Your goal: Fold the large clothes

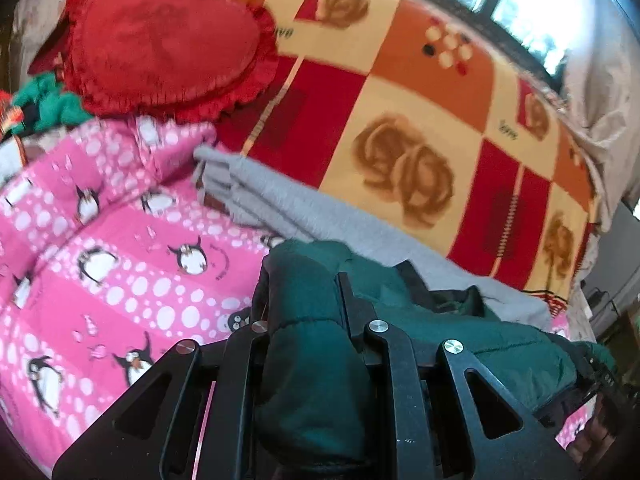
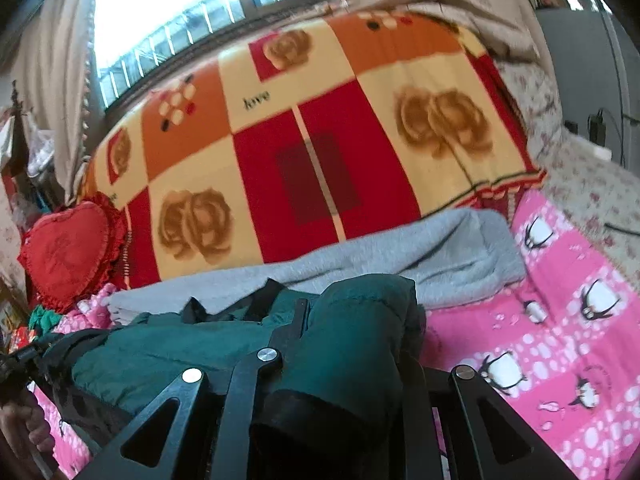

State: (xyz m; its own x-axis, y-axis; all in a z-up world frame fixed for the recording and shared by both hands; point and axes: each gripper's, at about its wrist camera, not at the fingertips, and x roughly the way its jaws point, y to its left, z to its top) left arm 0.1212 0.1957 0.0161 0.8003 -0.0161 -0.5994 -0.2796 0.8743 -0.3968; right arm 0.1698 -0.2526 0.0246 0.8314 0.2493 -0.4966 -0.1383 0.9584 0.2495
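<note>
Clearly the dark green puffer jacket [image 1: 460, 332] is the piece being folded; it hangs stretched between the two tools above the pink penguin-print quilt [image 1: 120, 280] on the bed. The left gripper [image 1: 308, 300] has its jaws clamped on one padded sleeve or edge, and the right gripper [image 2: 352, 320] has its jaws clamped on the other bunched end. Just behind lies a grey sweatshirt [image 2: 440, 252], already flat, against the rose-patterned blanket [image 2: 320, 128]; a red heart cushion [image 1: 160, 40] sits further off. To fold well, I judge both ends should travel level and together, keeping the padding taut, then lower evenly onto the quilt.
</note>
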